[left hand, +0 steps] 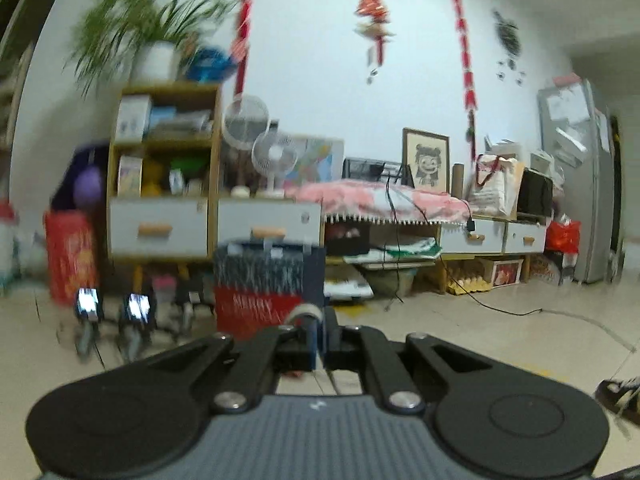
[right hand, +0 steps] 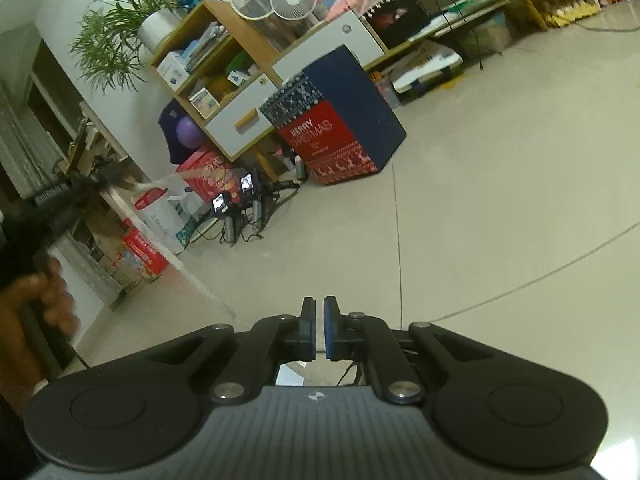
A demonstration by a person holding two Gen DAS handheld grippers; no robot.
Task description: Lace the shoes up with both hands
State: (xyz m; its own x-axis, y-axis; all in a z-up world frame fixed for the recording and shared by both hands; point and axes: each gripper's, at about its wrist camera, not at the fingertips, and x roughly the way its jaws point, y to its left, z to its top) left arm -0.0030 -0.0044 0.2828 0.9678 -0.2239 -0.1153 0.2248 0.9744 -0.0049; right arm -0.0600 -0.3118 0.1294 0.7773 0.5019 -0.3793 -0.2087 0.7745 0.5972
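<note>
A dark shoe with pale laces shows only at the far right edge of the left wrist view, low on the floor. My left gripper points level across the room, its jaws shut with nothing seen between them; the view is blurred. My right gripper tilts down at bare floor, its blue pads nearly touching and empty. No shoe shows in the right wrist view. The person's left hand and the other gripper's dark body are blurred at that view's left edge.
A blue and red Christmas box stands on the tiled floor before a wooden shelf unit. Two small cameras on stands with cables sit beside it. A black cable runs across the floor. A fridge stands far right.
</note>
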